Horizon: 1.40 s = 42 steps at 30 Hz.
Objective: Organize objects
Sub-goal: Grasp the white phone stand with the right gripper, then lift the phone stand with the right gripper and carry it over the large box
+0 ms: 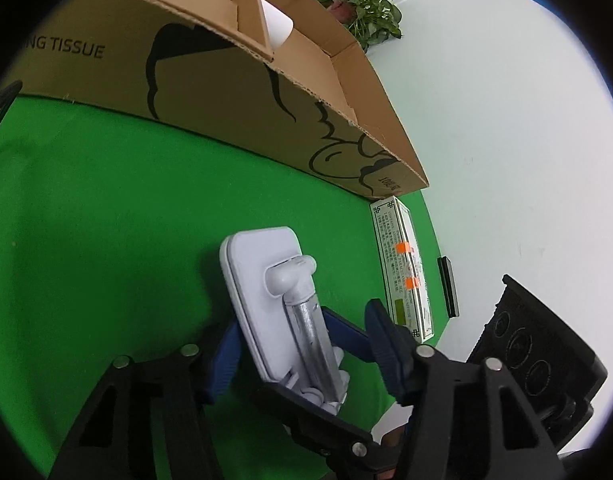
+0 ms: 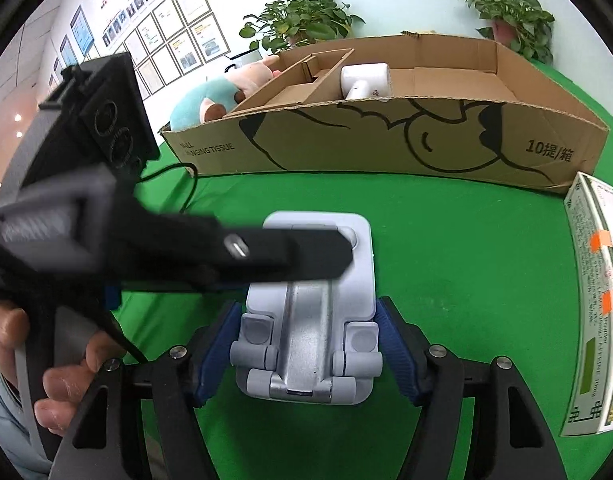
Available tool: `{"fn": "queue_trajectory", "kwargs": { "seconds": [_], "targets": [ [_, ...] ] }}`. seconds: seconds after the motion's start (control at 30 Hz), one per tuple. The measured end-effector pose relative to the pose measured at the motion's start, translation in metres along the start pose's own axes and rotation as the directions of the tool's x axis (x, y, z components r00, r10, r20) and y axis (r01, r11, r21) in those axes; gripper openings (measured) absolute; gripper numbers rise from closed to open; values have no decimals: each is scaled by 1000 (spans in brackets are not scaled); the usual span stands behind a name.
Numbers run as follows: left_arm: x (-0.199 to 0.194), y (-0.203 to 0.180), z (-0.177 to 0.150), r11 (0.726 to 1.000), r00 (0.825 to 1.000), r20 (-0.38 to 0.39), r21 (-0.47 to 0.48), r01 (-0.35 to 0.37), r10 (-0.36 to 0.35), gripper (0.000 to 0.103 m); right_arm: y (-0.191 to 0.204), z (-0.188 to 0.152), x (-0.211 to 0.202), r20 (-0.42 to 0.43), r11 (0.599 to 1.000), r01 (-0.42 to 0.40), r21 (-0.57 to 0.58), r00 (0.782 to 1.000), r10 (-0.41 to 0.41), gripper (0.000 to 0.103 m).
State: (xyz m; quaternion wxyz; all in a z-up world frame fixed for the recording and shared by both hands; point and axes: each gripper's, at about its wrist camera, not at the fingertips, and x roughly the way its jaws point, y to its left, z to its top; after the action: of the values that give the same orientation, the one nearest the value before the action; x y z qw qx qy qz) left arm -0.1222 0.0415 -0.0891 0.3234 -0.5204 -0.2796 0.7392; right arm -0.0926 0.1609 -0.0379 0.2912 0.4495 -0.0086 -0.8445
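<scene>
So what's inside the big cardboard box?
Inside the cardboard box you can see a white hair dryer beside a smaller brown cardboard insert. The part of the floor on the right looks bare. The front wall hides whatever lies low behind it.

The long brown cardboard box (image 1: 234,92) runs off the left wrist view's edge, its print clipped to "NG TISSUE". The right gripper's black finger (image 1: 346,330) covers part of the pale grey folding phone stand (image 1: 274,304). In the right wrist view the left gripper's black finger (image 2: 298,258) hides the stand's (image 2: 310,320) upper hinge. The teal and pink plush toy (image 2: 210,100) sits half behind the box (image 2: 386,136). The white printed carton's (image 2: 598,300) text is too small to read, its right side cut off
</scene>
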Motion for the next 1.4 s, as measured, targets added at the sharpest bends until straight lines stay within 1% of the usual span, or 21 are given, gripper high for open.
{"fn": "queue_trajectory", "kwargs": {
  "seconds": [0.03, 0.07, 0.17, 0.27, 0.33, 0.53, 0.7, 0.83, 1.0, 1.17, 1.27, 1.4],
  "targets": [
    [0, 0, -1, 1000, 1000, 1, 2, 1, -1, 50, 4, -2, -2, 2, 1000, -14, -7, 1000, 14, 65],
    [2, 0, -2, 1000, 1000, -1, 9, -15, 15, 42, 8, -4, -4, 10, 1000, -20, -16, 1000, 20, 65],
    [3, -1, -4, 999, 999, -5, 23, -41, 41, 31, 14, -8, -8, 23, 1000, -13, -16, 1000, 14, 65],
    [2, -6, -4, 999, 999, 1, 38, -36, 36, 29, 12, -8, -12, 32, 1000, -26, -4, 999, 26, 65],
    [0, -12, -4, 998, 1000, 14, 52, -28, 27, 28, 13, -5, -14, 42, 1000, -18, -11, 999, 18, 65],
    [1, -24, -3, 996, 999, 25, 84, -36, 34, 28, 10, -2, -22, 69, 1000, -22, -3, 997, 22, 65],
    [3, -41, 2, 992, 999, 36, 123, -37, 33, 26, 7, -1, -33, 108, 999, -28, 17, 994, 26, 64],
    [-2, -53, 6, 989, 998, 61, 145, -32, 23, 26, 9, 5, -43, 139, 1000, -10, 4, 990, 10, 64],
    [-8, -73, 14, 979, 996, 83, 199, -31, 15, 26, 10, 14, -60, 189, 1000, 2, -2, 982, -1, 64],
    [-22, -91, 25, 969, 994, 108, 247, -32, 5, 25, 9, 30, -78, 236, 1000, 13, -9, 972, -11, 63],
    [-17, -107, 41, 961, 992, 129, 274, -38, 3, 25, 9, 44, -86, 259, 1000, 16, -16, 966, -12, 63],
    [-28, -121, 59, 952, 985, 170, 306, -35, -18, 25, 13, 67, -98, 296, 998, 33, -44, 955, -18, 63]
  ]
}}
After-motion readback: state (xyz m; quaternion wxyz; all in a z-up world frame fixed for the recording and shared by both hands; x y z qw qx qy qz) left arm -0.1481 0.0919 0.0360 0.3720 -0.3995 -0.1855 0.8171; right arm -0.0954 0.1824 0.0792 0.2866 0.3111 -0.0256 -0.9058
